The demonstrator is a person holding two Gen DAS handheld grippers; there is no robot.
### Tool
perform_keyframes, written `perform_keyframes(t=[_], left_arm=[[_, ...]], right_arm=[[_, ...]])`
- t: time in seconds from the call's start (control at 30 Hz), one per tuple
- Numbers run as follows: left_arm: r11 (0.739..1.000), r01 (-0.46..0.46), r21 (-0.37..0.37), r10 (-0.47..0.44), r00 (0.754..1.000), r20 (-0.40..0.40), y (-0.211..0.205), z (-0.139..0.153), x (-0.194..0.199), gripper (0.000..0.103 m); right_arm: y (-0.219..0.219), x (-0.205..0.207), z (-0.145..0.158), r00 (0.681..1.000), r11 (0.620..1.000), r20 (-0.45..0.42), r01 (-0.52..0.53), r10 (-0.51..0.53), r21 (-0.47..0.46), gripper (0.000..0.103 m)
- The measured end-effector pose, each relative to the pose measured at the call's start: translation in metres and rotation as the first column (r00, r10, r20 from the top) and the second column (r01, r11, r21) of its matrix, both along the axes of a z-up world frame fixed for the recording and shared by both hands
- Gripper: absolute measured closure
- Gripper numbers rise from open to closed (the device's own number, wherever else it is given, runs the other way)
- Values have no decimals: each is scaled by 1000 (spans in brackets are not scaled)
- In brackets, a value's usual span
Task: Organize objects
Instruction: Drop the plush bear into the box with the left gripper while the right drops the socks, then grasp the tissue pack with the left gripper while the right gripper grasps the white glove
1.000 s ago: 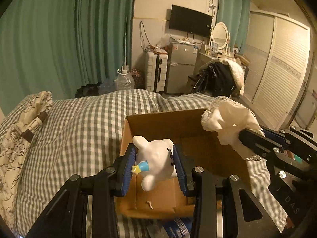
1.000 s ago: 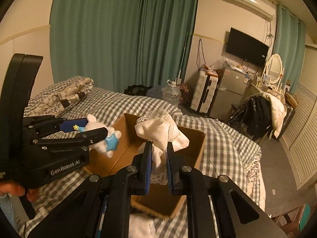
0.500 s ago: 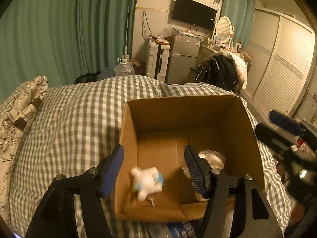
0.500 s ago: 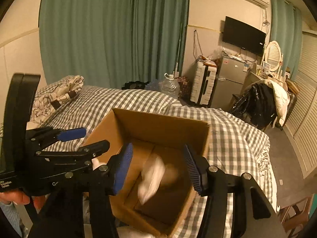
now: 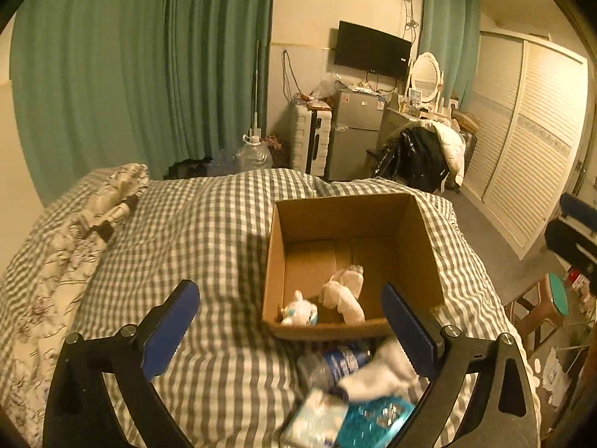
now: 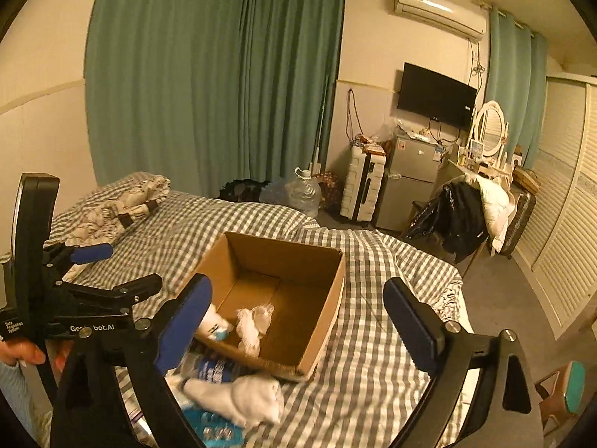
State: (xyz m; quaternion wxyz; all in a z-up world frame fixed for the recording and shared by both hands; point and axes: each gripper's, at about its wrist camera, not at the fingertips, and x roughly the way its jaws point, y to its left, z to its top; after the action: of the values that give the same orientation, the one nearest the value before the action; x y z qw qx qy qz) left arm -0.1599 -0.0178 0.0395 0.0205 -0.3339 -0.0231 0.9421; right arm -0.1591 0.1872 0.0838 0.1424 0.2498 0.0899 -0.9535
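An open cardboard box (image 5: 418,246) (image 6: 332,298) stands on the checked bed. Inside lie a white toy figure with blue trim (image 5: 298,311) (image 6: 216,326) and a white lace cloth (image 5: 345,293) (image 6: 253,323). My left gripper (image 5: 291,324) is open and empty, held above the bed in front of the box; it also shows in the right wrist view (image 6: 112,272). My right gripper (image 6: 296,321) is open and empty above the box's near edge. In front of the box lie a white sock (image 5: 380,377) (image 6: 238,395), a plastic bottle (image 5: 335,364) and a blue packet (image 5: 369,425).
A patterned pillow (image 5: 74,231) lies at the bed's left. A stool (image 5: 548,302) stands right of the bed. Beyond the bed are a suitcase (image 6: 363,186), a small fridge (image 6: 410,183), a water jug (image 6: 304,192) and a chair heaped with clothes (image 6: 462,212).
Both grippers opened and let go: the toy figure and the lace cloth dropped into the box. Both grippers then pulled back and up from the box.
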Motion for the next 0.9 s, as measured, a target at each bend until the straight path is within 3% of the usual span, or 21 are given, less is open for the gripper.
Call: perform_keyframes(t=[0.17,0.37,0.63,0.73,0.9], left_arm=[[1000,-9,-19,9,1000,-11,-2,-2,38,0],[998,-38,-43,38,999,2,-1,-23,70,0],[995,-57,-85,62,996,57,8,-76,89,0],[989,-47,-137,60,994,94,14,-99,85,0],[989,-20,-148,46,985,168,21,-128,76,0]], right_arm=[[3,44,8,999,1000,-29,-15,15,16,1],[8,79,-12,1000,999,2,-28,28,19,0],[10,85,-85,995,997,103,7,-14,71,0],[12,77,-109,986,998,168,5,-14,56,0],[19,65,-135,971,999,234,34,-42,36,0]])
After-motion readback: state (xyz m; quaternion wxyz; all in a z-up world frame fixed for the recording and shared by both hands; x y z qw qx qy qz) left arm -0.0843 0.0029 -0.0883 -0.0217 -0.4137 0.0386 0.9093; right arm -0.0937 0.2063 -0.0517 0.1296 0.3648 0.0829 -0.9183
